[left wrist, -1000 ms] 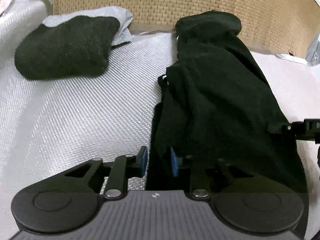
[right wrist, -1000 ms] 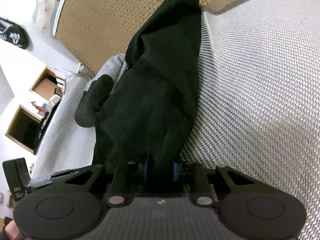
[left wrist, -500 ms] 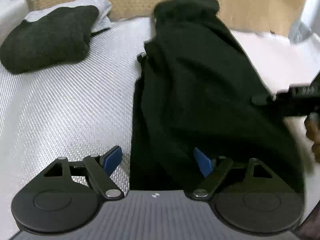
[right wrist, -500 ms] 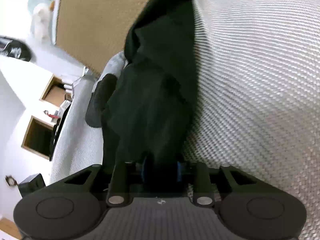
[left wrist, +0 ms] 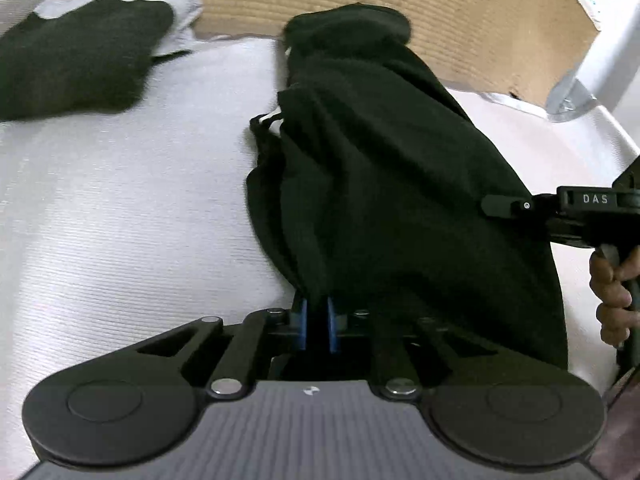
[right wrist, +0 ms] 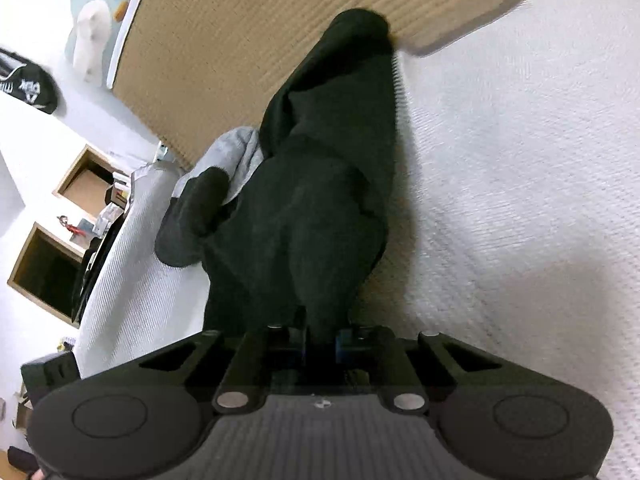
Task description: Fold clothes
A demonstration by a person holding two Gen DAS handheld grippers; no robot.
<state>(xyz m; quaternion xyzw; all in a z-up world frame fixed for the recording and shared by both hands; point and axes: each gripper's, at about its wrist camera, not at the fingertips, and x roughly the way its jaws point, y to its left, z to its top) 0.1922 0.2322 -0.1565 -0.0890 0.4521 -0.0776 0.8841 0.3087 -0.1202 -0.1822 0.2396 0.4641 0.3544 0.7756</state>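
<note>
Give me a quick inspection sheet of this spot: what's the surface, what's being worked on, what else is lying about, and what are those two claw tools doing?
Surface: white woven bed cover, with a tan woven headboard behind it.
Job's things: black garment bunched lengthwise, far end against the headboard.
Clutter: a second dark garment lying on a grey cloth at the far left.
Grippers: left gripper shut on the black garment's near edge; right gripper shut on the same garment. A hand holds the right gripper's handle.
Cables: nothing seen.
Surroundings: wall cubbies, a white plush toy and a dark bag, seen from the right wrist.
</note>
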